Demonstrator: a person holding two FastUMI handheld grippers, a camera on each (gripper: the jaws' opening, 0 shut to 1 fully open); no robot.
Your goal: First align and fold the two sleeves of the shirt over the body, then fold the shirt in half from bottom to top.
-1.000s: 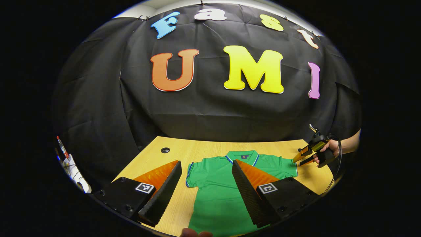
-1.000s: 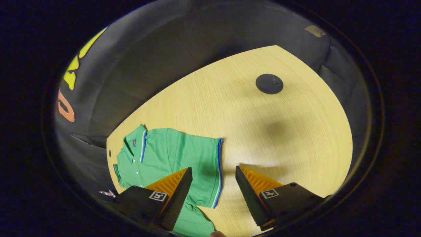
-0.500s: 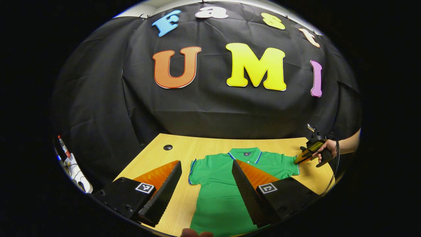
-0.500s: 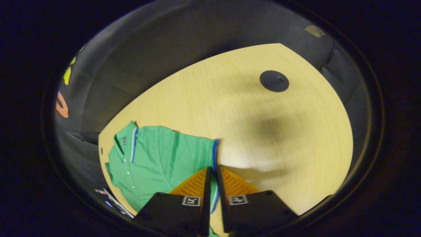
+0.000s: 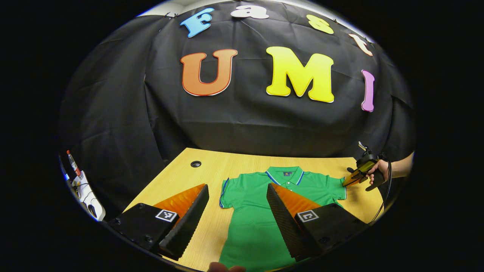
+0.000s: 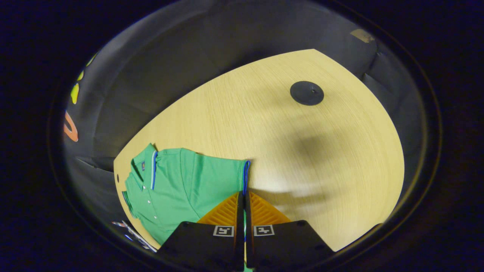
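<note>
A green polo shirt (image 5: 261, 211) with blue-trimmed collar and sleeve cuffs lies flat on the wooden table (image 5: 211, 173), collar toward the wall. My left gripper (image 5: 238, 189) hovers open above the shirt's near left part, holding nothing. In the right gripper view the same shirt (image 6: 181, 185) lies at lower left, and my right gripper (image 6: 242, 194) is shut on the blue-trimmed cuff of the sleeve (image 6: 246, 175). Farther off in the left gripper view, the right gripper (image 5: 353, 179) sits at that sleeve's edge, held by a hand (image 5: 380, 170).
A round dark grommet (image 6: 306, 93) sits in the table beyond the right sleeve, another hole (image 5: 196, 164) near the far left corner. Black cloth hangs behind the table. Small items (image 5: 81, 185) lie off the table's left edge.
My right gripper has gone from open to shut on the sleeve cuff. The left gripper has pulled back slightly, still open.
</note>
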